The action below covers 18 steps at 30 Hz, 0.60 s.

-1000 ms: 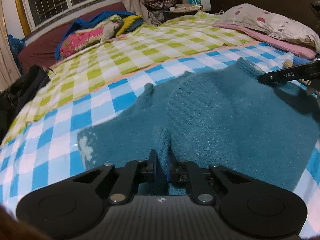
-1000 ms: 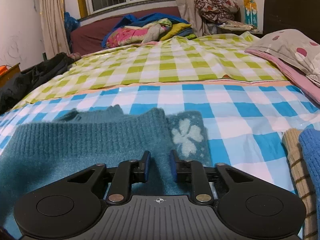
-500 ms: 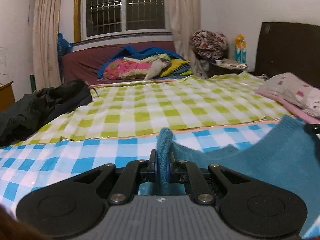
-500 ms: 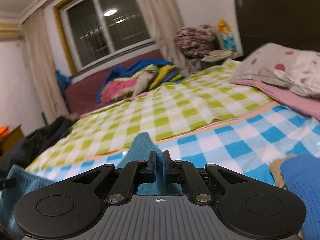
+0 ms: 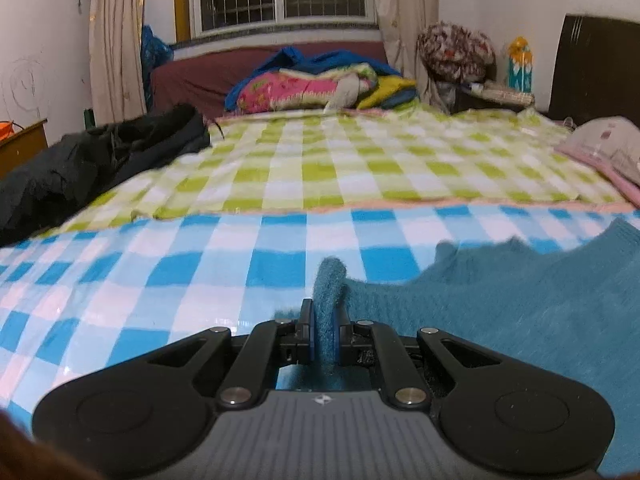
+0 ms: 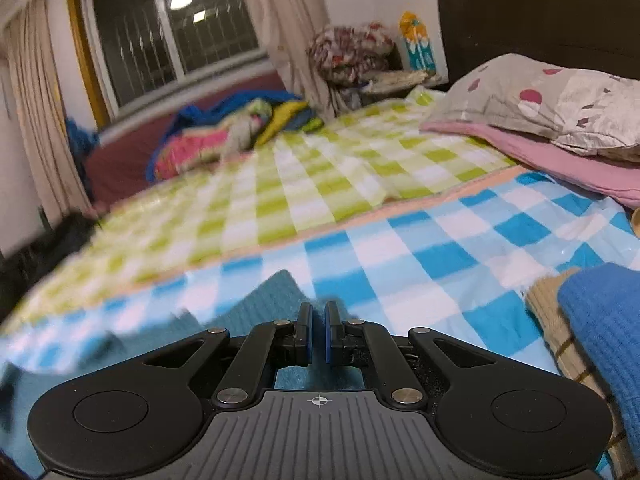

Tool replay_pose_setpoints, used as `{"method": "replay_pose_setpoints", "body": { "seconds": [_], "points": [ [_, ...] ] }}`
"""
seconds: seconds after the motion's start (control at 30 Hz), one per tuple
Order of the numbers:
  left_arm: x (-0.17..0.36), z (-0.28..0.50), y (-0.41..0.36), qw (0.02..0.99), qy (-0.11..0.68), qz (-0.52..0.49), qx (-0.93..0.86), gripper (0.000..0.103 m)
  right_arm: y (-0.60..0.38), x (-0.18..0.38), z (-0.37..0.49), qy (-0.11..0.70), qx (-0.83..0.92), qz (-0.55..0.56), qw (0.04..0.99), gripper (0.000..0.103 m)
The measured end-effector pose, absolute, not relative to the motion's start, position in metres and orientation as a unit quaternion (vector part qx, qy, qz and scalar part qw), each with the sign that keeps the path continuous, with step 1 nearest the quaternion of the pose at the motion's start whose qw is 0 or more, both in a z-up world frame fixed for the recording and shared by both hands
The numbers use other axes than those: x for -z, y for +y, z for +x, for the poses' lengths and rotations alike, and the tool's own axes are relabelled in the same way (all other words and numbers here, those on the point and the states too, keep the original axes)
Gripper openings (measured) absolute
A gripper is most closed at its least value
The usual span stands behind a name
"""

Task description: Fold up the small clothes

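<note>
A teal knitted sweater [image 5: 500,300] is held up over the blue-checked bed sheet [image 5: 200,264]. My left gripper [image 5: 324,332] is shut on a fold of its edge, which sticks up between the fingers. In the right wrist view the same sweater [image 6: 264,308] hangs to the left and below my right gripper [image 6: 316,332], which is shut on its other edge with a narrow gap between the pads. The rest of the sweater lies below both grippers, out of sight.
A blue knit [image 6: 600,340] on a beige striped knit [image 6: 552,320] lies at the right. Pillows [image 6: 552,104] lie at the headboard, black clothes [image 5: 92,160] at the left, and a colourful pile [image 5: 312,84] at the far side of the green-checked sheet [image 5: 340,160].
Both grippers closed on the sweater's edges and lifted it off the bed. Over the last half second both views dropped a little lower toward the sheet.
</note>
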<state>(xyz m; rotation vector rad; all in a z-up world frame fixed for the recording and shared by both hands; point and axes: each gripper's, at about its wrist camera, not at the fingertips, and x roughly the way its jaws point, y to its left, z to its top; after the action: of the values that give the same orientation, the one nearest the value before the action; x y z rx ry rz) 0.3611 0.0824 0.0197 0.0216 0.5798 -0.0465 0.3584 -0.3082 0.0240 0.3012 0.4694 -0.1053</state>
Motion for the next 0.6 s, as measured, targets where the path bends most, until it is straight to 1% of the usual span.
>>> {"method": "replay_pose_setpoints", "body": {
  "seconds": [0.13, 0.23, 0.3, 0.37, 0.43, 0.5, 0.53, 0.6],
  "points": [
    [-0.024, 0.361, 0.078, 0.962, 0.27, 0.003, 0.024, 0.016, -0.311, -0.035, 0.352, 0.202, 0.061, 0.156, 0.965, 0.004],
    [-0.009, 0.373, 0.07, 0.953, 0.3, 0.026, 0.013, 0.016, -0.311, -0.013, 0.37, 0.253, 0.085, 0.125, 0.956, 0.004],
    [0.003, 0.373, 0.065, 0.949, 0.31, 0.054, 0.0, 0.022, -0.305, 0.006, 0.376, 0.279, 0.093, 0.092, 0.951, 0.005],
    [0.001, 0.368, 0.063, 0.951, 0.303, 0.06, -0.002, 0.024, -0.299, 0.011, 0.376, 0.285, 0.09, 0.067, 0.952, 0.007],
    [-0.005, 0.364, 0.066, 0.952, 0.302, 0.051, -0.01, 0.029, -0.3, 0.006, 0.374, 0.282, 0.093, 0.074, 0.952, 0.01],
    [-0.011, 0.361, 0.071, 0.952, 0.301, 0.048, -0.023, 0.038, -0.306, 0.001, 0.372, 0.285, 0.091, 0.093, 0.95, 0.019],
    [-0.013, 0.359, 0.072, 0.953, 0.3, 0.047, -0.028, 0.039, -0.31, -0.002, 0.368, 0.283, 0.091, 0.105, 0.949, 0.021],
    [-0.019, 0.354, 0.074, 0.954, 0.294, 0.048, -0.038, 0.048, -0.318, -0.009, 0.359, 0.274, 0.087, 0.13, 0.949, 0.024]
  ]
}}
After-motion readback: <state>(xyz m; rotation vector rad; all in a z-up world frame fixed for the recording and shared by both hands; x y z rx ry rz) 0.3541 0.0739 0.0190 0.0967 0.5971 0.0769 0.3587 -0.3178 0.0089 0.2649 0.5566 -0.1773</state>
